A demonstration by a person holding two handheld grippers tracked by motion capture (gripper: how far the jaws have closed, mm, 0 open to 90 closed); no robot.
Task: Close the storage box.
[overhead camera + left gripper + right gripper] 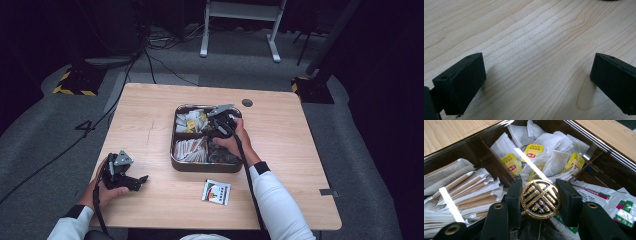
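Right hand-held gripper [540, 200] clamps gold-black round packet [540, 199] above tray [599, 143].

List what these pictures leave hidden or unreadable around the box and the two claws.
- High view: the right claw and hand cover part of the box.
- Right gripper view: the round gold-and-black piece hides what lies beneath.
- High view: print on the packet too small.

At frame centre sits 1 compartmented tray [176, 162]; below it lies 1 loose packet [216, 192]; 2 grippers: left gripper [142, 179], right gripper [540, 201] holding 1 gold-and-black round piece [540, 198].
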